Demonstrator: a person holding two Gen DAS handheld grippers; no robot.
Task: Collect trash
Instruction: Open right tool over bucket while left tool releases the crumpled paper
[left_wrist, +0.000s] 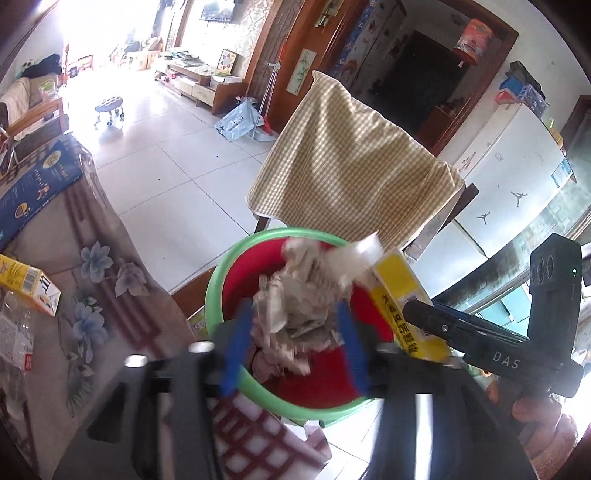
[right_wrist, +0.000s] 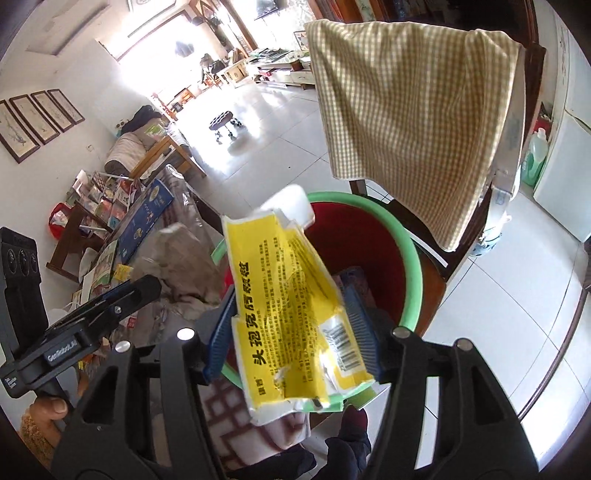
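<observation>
Green-rimmed and red inside, the bin sits right under both tools, so let's sweep across. On the left side, the left gripper hangs over the mouth with its jaws spread, and a crumpled paper wad sits between the blue pads. It is blurred and looks loose, already above the red interior. The danger here is that a light wad could catch on a pad or bounce off the rubbish lying in the bin and roll out. Over to the right gripper, where a flattened yellow packet lies between the pads. Whether they bite on it or merely flank it, I cannot tell. That packet is the bigger worry, because it is long and tilted, and its near end hangs out past the near rim. Let go like this, it could tip backwards and slide down outside the bin, so I'd want it further over the middle first. Now the surroundings: far left, a table under a floral cloth carries more litter, a small yellow box and a crushed clear bottle. Behind the bin stands a chair draped in checked fabric, pale floor tiles run back to a bright living room, and a white fridge closes off the right.
</observation>
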